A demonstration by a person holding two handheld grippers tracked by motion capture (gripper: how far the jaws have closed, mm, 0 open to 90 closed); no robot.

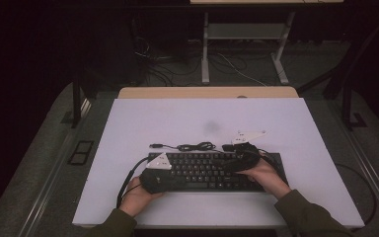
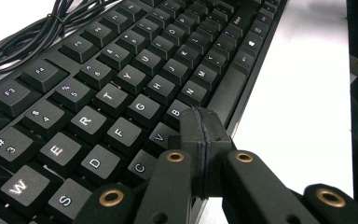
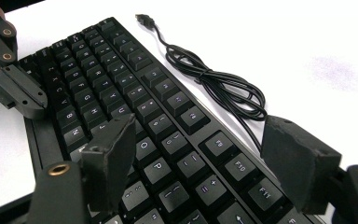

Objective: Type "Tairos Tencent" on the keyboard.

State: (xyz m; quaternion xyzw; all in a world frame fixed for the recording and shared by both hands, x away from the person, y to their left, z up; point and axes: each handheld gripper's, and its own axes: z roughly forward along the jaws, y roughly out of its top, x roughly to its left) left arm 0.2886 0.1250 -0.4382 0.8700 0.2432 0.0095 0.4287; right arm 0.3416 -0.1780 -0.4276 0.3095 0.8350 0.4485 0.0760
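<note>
The black keyboard (image 1: 212, 170) lies near the table's (image 1: 286, 118) near edge. The left gripper (image 2: 204, 135), jaws clenched empty, sits over its near-left keys. The right gripper (image 3: 200, 158), jaws released, straddles its right end without pressing it.

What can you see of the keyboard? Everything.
The keyboard is black, plastic-looking, with white-lettered keycaps, lying flat on the white table top near its front edge. Its black cable runs from the back, partly bundled, ending in a loose USB plug. The left gripper, jaws shut, sits at the front edge by the space bar, near the V and B keys. The right gripper stands open over the right half, jaws astride the upper key rows.
</note>
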